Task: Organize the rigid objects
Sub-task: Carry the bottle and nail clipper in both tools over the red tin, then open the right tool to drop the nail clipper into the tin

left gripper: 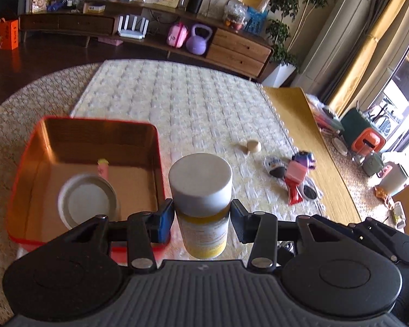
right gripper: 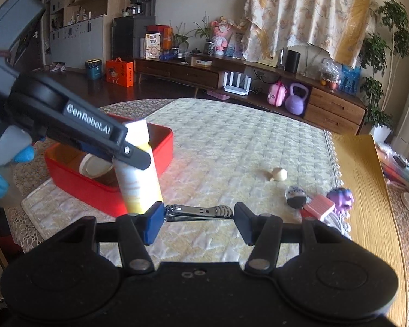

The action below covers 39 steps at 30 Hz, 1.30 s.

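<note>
A round table [left gripper: 19,103] draped in a lace cloth carries a pale quilted mat [left gripper: 188,103]; a yellow runner [left gripper: 313,141] lies along the mat's right edge. On the left of the mat stands a red tin [left gripper: 21,179] with a copper-coloured interior, holding a white round lid or cup [left gripper: 87,200] and a small pink item [left gripper: 103,167] too blurred to name.

The left gripper [left gripper: 201,218] pinches a bottle [left gripper: 201,204] with a white cap and yellow label, held upright just beside the tin's right wall; from the right wrist view the same bottle [right gripper: 137,169] hangs in front of the tin [right gripper: 95,188]. A blue-gloved hand [right gripper: 2,171] grips the left tool's handle.

The right gripper [right gripper: 199,215] has its fingers pressed against the two ends of a metal nail clipper [right gripper: 199,212], which spans them horizontally above the mat.

Farther right on the mat lie a small beige knob [left gripper: 252,145], and, well apart from the tin, a cluster near the runner: a purple toy [left gripper: 305,159], a pink block [left gripper: 295,173] and a red wrapper [left gripper: 293,192].

Behind the table, a long wooden sideboard [right gripper: 332,114] runs along the wall, with a purple kettlebell [right gripper: 295,99], a pink toy case [right gripper: 276,96] and a white router [right gripper: 237,83] on its lower shelf. A patterned cloth [right gripper: 294,16] hangs above; leafy plants [right gripper: 392,41] stand to the right, an orange box [right gripper: 120,72] on the dark floor to the left.
</note>
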Each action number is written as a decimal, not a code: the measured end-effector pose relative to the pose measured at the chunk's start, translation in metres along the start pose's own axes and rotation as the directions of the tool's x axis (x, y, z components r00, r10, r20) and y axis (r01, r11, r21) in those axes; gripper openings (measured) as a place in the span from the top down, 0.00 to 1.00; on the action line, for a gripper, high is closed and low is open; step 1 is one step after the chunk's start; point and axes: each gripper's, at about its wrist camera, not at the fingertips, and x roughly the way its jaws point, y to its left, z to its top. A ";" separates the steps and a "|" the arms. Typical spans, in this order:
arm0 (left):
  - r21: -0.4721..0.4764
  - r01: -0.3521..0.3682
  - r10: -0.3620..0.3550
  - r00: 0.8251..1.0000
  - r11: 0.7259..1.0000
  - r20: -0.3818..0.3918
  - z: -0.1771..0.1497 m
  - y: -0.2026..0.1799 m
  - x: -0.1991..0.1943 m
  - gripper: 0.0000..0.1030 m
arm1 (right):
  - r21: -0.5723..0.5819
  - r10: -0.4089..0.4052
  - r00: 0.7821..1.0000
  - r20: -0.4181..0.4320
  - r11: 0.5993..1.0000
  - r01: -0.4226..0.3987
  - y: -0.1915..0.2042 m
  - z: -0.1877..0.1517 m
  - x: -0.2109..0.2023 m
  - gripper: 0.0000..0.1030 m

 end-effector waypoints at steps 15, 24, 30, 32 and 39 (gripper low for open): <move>-0.100 -0.176 0.187 0.975 0.979 0.119 0.050 0.088 -0.038 0.57 | -0.130 0.088 0.996 0.002 0.988 -0.087 0.055 0.041 0.049 0.46; -0.078 -0.302 0.307 0.950 0.950 0.062 0.054 0.120 -0.015 0.57 | -0.193 0.130 0.990 -0.058 0.971 -0.139 0.080 0.050 0.085 0.64; -0.042 -0.330 0.331 0.943 0.943 0.028 0.051 0.125 0.002 0.57 | -0.221 0.147 0.986 -0.076 0.962 -0.160 0.091 0.050 0.096 0.64; -0.033 -0.337 0.338 0.941 0.941 0.016 0.051 0.126 0.010 0.57 | -0.214 0.155 0.984 -0.085 0.962 -0.170 0.091 0.049 0.098 0.64; 0.018 -0.354 0.354 0.935 0.935 -0.010 0.049 0.125 0.035 0.57 | -0.180 0.165 0.982 -0.093 0.967 -0.180 0.086 0.042 0.097 0.60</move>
